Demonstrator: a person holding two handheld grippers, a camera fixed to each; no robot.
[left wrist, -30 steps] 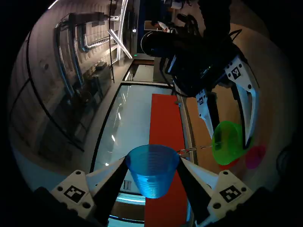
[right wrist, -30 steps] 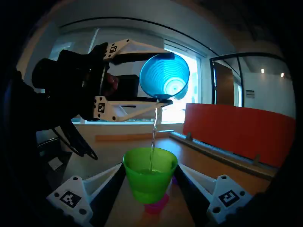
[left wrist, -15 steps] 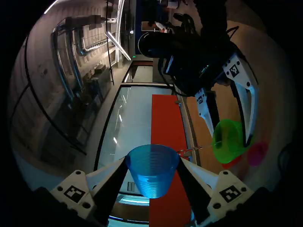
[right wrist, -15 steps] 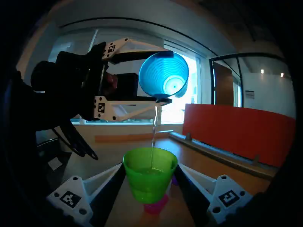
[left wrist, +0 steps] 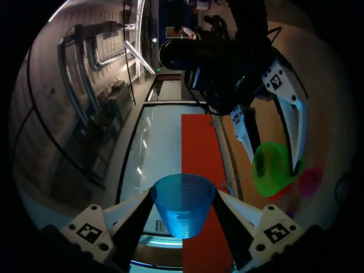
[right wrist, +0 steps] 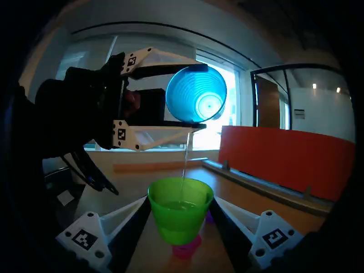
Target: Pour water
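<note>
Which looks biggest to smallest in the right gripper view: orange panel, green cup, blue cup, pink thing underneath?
1. orange panel
2. green cup and blue cup: about alike; green is nearer the camera, so unranked
3. pink thing, partly hidden

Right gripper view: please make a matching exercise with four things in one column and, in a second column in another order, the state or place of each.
Things:
1. blue cup
2. green cup
3. water stream
4. red panel

States or places:
A. upright, partly filled, nearest the camera
B. thin, falling from one cup into the other
C. tipped over, its mouth turned toward the camera
D. flat, standing at the right of the view

Right pairs: 1-C, 2-A, 3-B, 4-D
</note>
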